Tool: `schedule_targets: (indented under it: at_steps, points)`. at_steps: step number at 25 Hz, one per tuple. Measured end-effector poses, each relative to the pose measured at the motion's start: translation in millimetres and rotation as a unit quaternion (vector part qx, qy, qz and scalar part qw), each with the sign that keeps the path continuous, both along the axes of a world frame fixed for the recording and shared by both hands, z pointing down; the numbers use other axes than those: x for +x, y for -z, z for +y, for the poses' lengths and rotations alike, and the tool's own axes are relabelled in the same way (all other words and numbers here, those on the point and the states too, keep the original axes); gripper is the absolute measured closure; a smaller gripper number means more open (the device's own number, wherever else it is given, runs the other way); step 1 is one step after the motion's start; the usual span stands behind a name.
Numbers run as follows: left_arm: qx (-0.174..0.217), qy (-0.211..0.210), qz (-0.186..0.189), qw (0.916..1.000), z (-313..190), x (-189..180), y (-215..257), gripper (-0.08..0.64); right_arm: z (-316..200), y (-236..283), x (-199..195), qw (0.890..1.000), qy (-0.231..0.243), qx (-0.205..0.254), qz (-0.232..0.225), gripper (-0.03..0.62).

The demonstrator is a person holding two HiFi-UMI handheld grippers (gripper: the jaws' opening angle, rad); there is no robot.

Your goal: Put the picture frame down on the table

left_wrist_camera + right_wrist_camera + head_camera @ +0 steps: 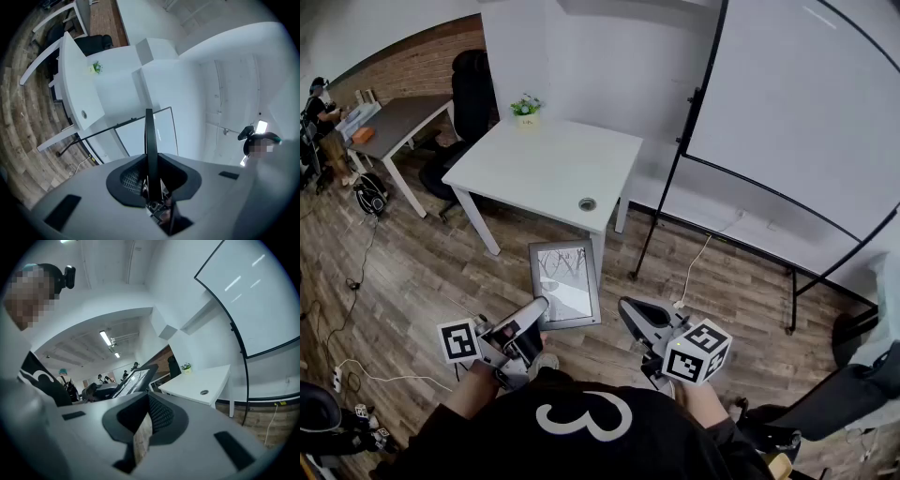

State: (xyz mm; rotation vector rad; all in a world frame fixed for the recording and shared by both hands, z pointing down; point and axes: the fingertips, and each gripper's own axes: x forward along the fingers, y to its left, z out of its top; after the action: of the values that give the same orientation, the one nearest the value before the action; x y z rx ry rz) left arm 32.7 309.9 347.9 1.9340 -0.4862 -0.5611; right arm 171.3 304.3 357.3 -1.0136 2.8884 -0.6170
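Observation:
A grey picture frame [565, 283] with a pale picture in it hangs over the wood floor, just in front of the white table [546, 169]. My left gripper [538, 316] is shut on its lower left edge. In the left gripper view the picture frame [150, 138] shows edge-on, upright between the closed jaws of the left gripper [150, 164]. My right gripper [631, 310] hovers to the right of the frame, apart from it, with its jaws together and nothing in them. The right gripper view shows the right gripper [144, 427], the tilted frame [134, 380] and the table [201, 383].
On the table stand a small potted plant [526, 107] and a cable grommet [587, 203]. A large whiteboard [802, 112] on a black stand [659, 211] is at the right. A grey table [398, 122], a black chair [471, 94] and a person [319, 111] are at the back left.

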Motion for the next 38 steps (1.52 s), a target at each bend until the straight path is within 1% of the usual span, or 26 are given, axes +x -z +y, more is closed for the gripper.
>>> schedule_targets:
  at_steps: [8,13,17,20,24,28,34,36,38]
  points:
    - [-0.011,-0.014,0.011,0.9998,-5,3,-10,0.479,-3,-10,-2,1.000,-0.011,-0.007,0.004,0.571]
    - [-0.024,-0.016,0.022,0.9993,-14,-8,-18,0.479,-13,-20,-12,1.000,-0.016,-0.022,0.010,0.570]
    - [-0.036,-0.019,0.030,0.9987,-26,-20,-30,0.479,-23,-29,-29,0.999,-0.015,-0.025,0.022,0.569]
    - [-0.052,-0.020,0.035,0.9978,-41,-34,-42,0.479,-37,-40,-43,0.999,-0.013,-0.046,0.012,0.569]
    - [-0.075,-0.022,0.028,0.9966,-71,-56,-54,0.479,-68,-55,-63,0.997,-0.018,-0.075,-0.004,0.569]
    - [-0.085,-0.023,0.019,0.9959,-108,-87,-52,0.479,-105,-61,-96,0.995,-0.016,-0.096,-0.017,0.569]
    - [-0.057,-0.015,0.006,0.9982,-159,-151,-27,0.479,-156,-50,-157,0.996,-0.004,-0.091,-0.017,0.569]
    - [-0.057,-0.010,0.006,0.9983,-181,-172,-24,0.479,-175,-50,-172,0.996,-0.004,-0.093,-0.011,0.569]
    - [-0.065,-0.008,0.015,0.9978,-208,-189,-26,0.479,-199,-49,-184,0.995,-0.009,-0.097,-0.003,0.569]
